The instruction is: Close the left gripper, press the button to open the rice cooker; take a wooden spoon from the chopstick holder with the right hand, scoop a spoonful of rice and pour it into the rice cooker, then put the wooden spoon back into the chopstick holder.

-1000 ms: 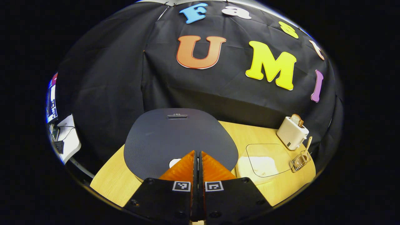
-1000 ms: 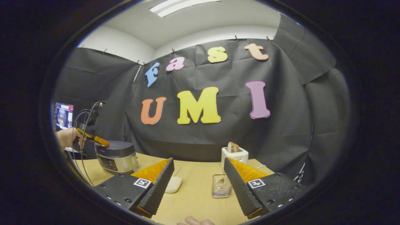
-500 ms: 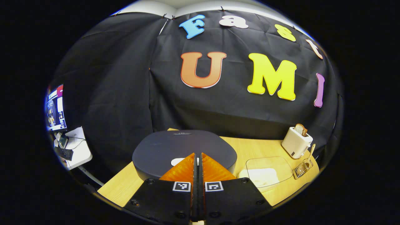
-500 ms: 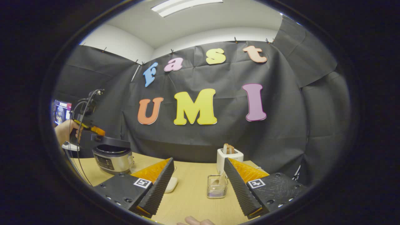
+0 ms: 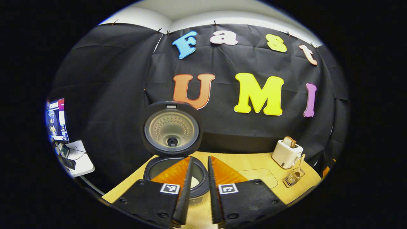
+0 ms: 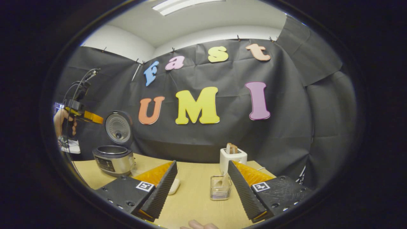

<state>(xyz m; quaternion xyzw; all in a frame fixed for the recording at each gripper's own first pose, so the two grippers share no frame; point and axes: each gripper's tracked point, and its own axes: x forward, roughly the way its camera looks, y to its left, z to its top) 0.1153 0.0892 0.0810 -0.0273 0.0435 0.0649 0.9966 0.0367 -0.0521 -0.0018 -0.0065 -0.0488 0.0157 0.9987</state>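
The rice cooker (image 5: 176, 171) stands open at the table's left, its lid (image 5: 171, 128) upright behind the pot. My left gripper (image 5: 199, 158) hovers just above and in front of the pot with its fingers a narrow gap apart, holding nothing. From the right gripper view, the cooker (image 6: 113, 160) sits far left, and the left gripper (image 6: 93, 117), held by a hand (image 6: 60, 122), is above it. My right gripper (image 6: 202, 163) is open and empty over the table. The wire chopstick holder (image 6: 219, 190) lies ahead between its fingers. The wooden spoon (image 5: 300, 160) stands in the holder (image 5: 294, 178).
A white toaster (image 5: 286, 152) with a slice of bread stands behind the holder at the back right. A clear container (image 5: 257, 176) with white rice (image 6: 174, 186) rests mid-table between cooker and holder. A monitor (image 5: 57, 119) and a small desk are off to the left.
The cooker lid has swung up from shut to fully upright. My left gripper has lifted off the lid and its fingers have parted slightly. The right gripper has barely moved.
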